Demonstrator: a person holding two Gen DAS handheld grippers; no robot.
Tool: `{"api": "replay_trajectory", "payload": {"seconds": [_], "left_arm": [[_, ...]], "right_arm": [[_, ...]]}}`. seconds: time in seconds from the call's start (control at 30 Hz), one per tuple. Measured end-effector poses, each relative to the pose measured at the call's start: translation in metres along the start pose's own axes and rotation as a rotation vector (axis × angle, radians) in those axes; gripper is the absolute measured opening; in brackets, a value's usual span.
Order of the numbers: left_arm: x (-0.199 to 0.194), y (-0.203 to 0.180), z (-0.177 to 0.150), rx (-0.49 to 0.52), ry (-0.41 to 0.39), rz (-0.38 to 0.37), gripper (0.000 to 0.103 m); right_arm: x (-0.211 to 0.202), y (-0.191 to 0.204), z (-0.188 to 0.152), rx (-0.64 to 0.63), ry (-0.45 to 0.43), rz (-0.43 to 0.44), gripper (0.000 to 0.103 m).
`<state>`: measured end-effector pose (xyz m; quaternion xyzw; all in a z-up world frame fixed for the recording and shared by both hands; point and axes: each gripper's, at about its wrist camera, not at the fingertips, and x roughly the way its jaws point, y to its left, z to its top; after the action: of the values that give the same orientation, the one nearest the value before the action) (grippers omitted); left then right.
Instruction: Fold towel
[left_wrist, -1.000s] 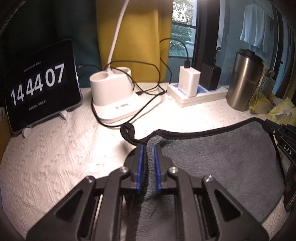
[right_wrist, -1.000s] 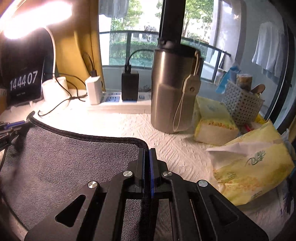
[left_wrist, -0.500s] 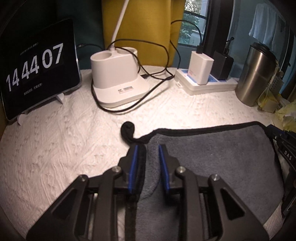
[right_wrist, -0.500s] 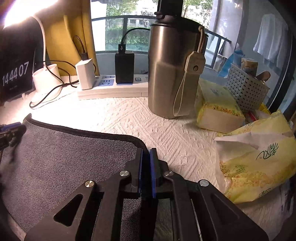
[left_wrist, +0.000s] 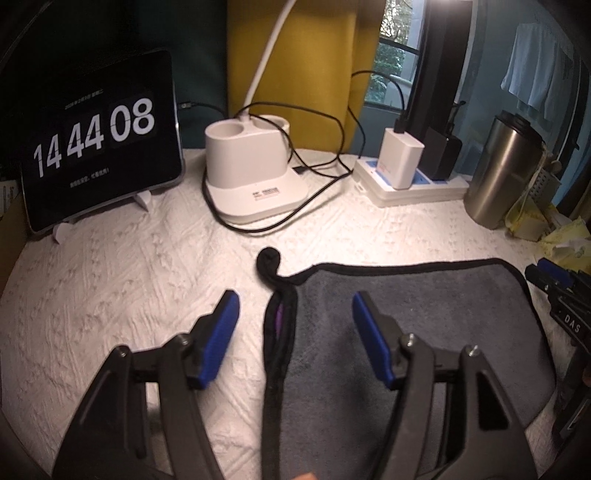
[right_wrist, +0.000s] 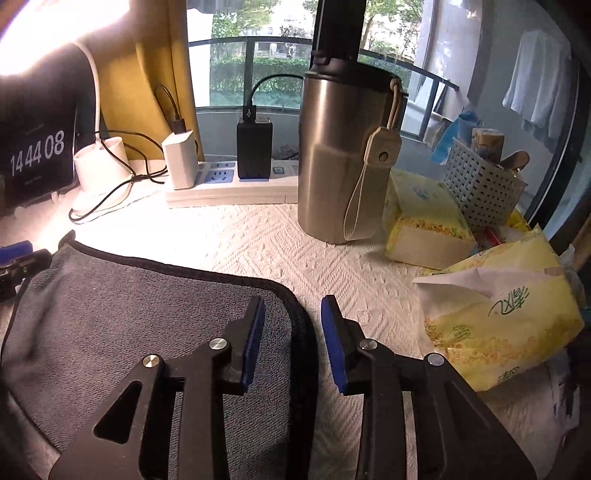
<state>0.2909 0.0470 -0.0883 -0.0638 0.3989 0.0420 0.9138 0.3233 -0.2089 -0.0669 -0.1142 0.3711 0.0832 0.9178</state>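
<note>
Left wrist view: left gripper (left_wrist: 293, 308) spread wide, holding nothing; blue pads (left_wrist: 221, 336) straddle the towel's left edge, one over bare cloth cover, one over the pile.
Right gripper (right_wrist: 292, 314): jaws parted, empty; the towel's black-bound right edge runs up between them.
Towel (left_wrist: 424, 314): grey, black piping, lying flat on the white textured table cover (left_wrist: 110, 288), doubled by the look of the stacked left edge; a purple tag shows in that seam.
Hanging loop (left_wrist: 269, 260): curled at the far left corner, just clear of the piping.
Judged reason for placement: both tools sit at opposite side edges, apart from the fabric, which suits a fold laid down and let go; likely a re-grip comes next.
Tissue packs (right_wrist: 502, 317): yellow, near the right gripper, little room to swing outward on that side.
Steel flask (right_wrist: 347, 155): beyond the far edge, upright, strap dangling.
Power strip (left_wrist: 413, 184): chargers plugged in, cables looping toward the white lamp base (left_wrist: 251, 173).
Tablet clock (left_wrist: 99, 136): propped far left, well apart.
Obstruction: far clutter stands close to the towel's far edge; a forward fold risks snagging cables.
</note>
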Motion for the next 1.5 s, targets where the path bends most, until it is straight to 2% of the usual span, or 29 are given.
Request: {"api": "replay_trajectory", "payload": {"seconds": [0.5, 1.5], "left_arm": [[-0.046, -0.003, -0.003, 0.007, -0.068, -0.022, 0.065], [-0.122, -0.007, -0.035, 0.024, -0.165, -0.073, 0.066]], "right_arm": [[-0.047, 0.004, -0.005, 0.001, -0.052, -0.001, 0.034], [-0.126, 0.01, -0.029, 0.008, -0.132, -0.012, 0.034]]}}
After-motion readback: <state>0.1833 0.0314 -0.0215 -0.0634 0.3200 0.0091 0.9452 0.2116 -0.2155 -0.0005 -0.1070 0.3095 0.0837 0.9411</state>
